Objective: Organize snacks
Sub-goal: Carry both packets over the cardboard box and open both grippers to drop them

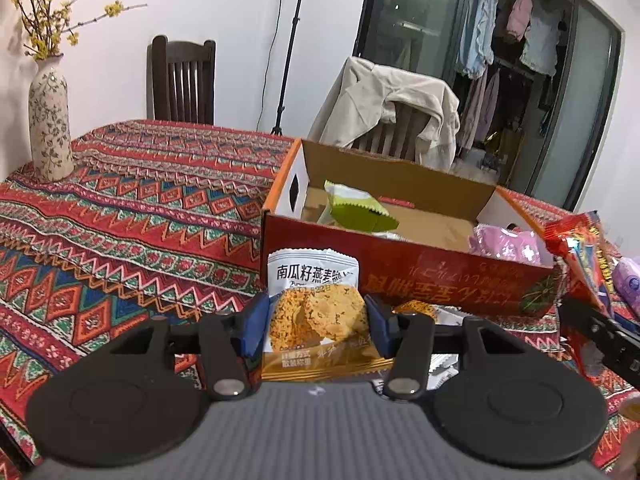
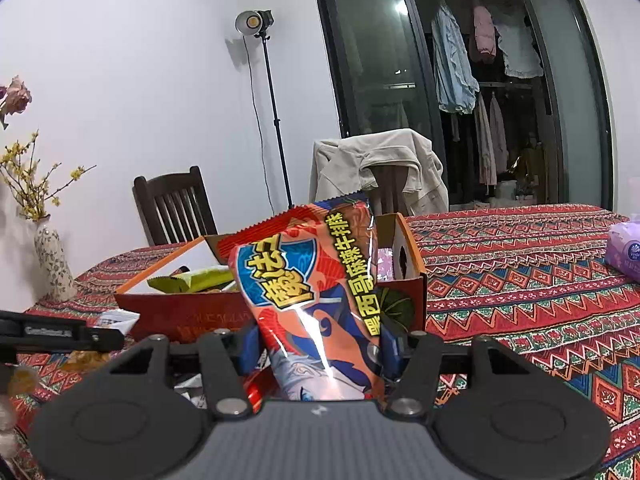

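The left gripper (image 1: 316, 326) pinches a crinkly oat-crisp packet (image 1: 316, 312); the right gripper (image 2: 320, 350) pinches a glossy red snack bag (image 2: 316, 292). Only the left view shows the cardboard box's (image 1: 400, 256) pink packet (image 1: 506, 242).

Left gripper (image 1: 316, 326): matt black plastic arms, blue pads, bare metal pivot pins; its body at 6 o'clock is grey and finely ribbed. Oat-crisp packet (image 1: 316, 312) between the pads: thin printed film, satin, lightly creased. Cardboard box (image 1: 400, 276): raw brown board inside, printed red outside with a slight sheen. Green packet (image 1: 356, 206) in the box: matt film, crimped edge. Tablecloth (image 1: 140, 208): woven cloth, patterned, coarse texture. Vase (image 1: 50, 116) at 9 o'clock: glazed ceramic, floral print. Chair (image 1: 182, 80) at 11 o'clock: dark wood, semi-gloss. Red snack bag (image 2: 320, 292) in the right gripper (image 2: 320, 352): glossy film with bright streak reflections. Tissue pack (image 2: 626, 250) at 3 o'clock: soft purple plastic wrap.
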Tool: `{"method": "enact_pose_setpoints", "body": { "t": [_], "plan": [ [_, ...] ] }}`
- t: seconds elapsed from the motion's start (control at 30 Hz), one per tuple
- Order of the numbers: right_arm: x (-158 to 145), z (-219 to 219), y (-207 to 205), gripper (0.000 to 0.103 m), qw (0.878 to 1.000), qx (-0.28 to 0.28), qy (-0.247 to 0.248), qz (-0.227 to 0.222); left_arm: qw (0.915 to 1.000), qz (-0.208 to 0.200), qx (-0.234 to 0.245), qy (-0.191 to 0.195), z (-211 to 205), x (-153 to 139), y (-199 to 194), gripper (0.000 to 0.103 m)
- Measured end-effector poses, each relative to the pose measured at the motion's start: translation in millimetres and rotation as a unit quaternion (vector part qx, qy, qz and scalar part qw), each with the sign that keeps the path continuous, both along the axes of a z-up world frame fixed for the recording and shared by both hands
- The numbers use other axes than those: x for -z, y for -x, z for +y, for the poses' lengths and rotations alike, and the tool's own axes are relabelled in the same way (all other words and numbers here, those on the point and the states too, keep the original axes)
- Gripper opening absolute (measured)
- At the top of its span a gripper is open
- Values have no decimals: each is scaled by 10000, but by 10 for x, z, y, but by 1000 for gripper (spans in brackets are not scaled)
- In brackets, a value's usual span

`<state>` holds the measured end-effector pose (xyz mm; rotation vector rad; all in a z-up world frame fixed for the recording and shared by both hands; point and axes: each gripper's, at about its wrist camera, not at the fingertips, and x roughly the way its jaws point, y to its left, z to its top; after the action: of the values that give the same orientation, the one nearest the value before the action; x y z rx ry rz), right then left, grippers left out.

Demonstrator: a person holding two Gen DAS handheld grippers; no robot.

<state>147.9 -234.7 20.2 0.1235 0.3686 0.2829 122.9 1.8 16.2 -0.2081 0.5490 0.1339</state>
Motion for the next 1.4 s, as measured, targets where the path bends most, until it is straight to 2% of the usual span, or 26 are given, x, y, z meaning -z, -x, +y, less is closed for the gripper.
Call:
{"method": "enact_pose_setpoints", "body": {
  "t": [0.2,0.43,0.63,0.9,1.13,1.4],
  "plan": [
    [-67,54,0,56,10000,10,80,-55,9996,-256,131,2,11,-172,151,53],
    [-372,129,22,56,9995,30,180,-267,9978,-606,246,-65,-9,-467,147,53],
    [-671,204,-107,56,9982,86,299,-516,9956,-858,339,-161,-99,-682,15,53],
    [-846,260,-493,56,9979,247,305,-512,9922,-1175,355,-238,-206,-902,-321,53],
    [-762,359,-931,56,9980,444,310,-339,9911,-1258,249,-346,-263,-872,-770,53],
    [-527,344,-1326,56,9975,601,308,-201,9889,-1322,199,-646,-315,-600,-1169,53]
  ]
}}
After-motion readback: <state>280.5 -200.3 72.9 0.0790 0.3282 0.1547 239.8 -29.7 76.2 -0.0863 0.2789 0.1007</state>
